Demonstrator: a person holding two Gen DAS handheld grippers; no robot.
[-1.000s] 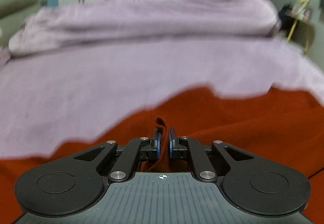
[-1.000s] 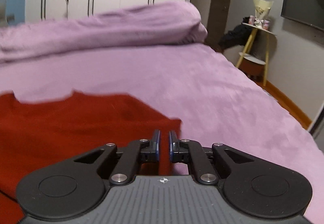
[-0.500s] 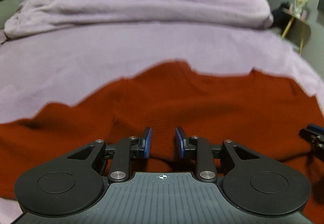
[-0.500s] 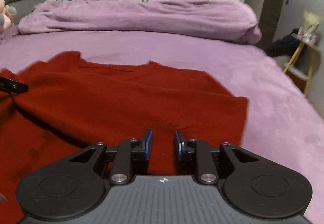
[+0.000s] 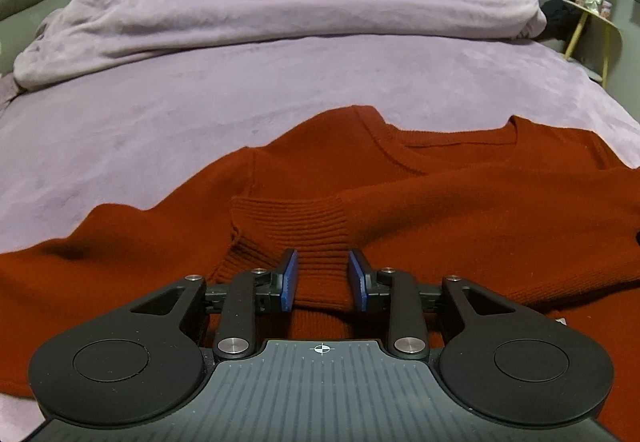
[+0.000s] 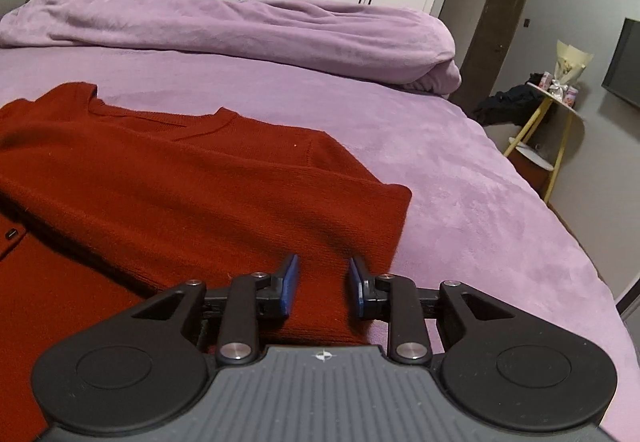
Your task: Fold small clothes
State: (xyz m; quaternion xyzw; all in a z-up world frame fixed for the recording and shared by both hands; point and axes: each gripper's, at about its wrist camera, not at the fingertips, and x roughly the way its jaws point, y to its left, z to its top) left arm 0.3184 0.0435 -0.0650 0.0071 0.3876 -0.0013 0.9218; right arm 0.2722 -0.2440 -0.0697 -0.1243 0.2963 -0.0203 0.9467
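Both grippers have let go since a second ago, when each was pinched shut on red cloth held above the bed; now the red sweater [image 5: 460, 202] lies on the purple bedspread [image 5: 200, 102], well short of the rolled blanket [image 5: 280, 6] at the far end. On the left gripper [image 5: 322, 276] the jaws are opening, the ribbed cuff [image 5: 288, 226] of a sleeve lying loose between the blue pads without being pressed. On the right gripper [image 6: 322, 282] the jaws are opening too, with the sweater's right folded edge [image 6: 376, 226] under and between them, again unclamped. That sleeve looks laid across the body from the right toward the cuff, below the neckline [image 5: 452, 146], so the step in hand appears to be the release after a sleeve fold. Next, likely, the other sleeve or side needs the same: both hands must back clear without dragging the knit, then take fresh pinches on the unfolded left part of the sweater.
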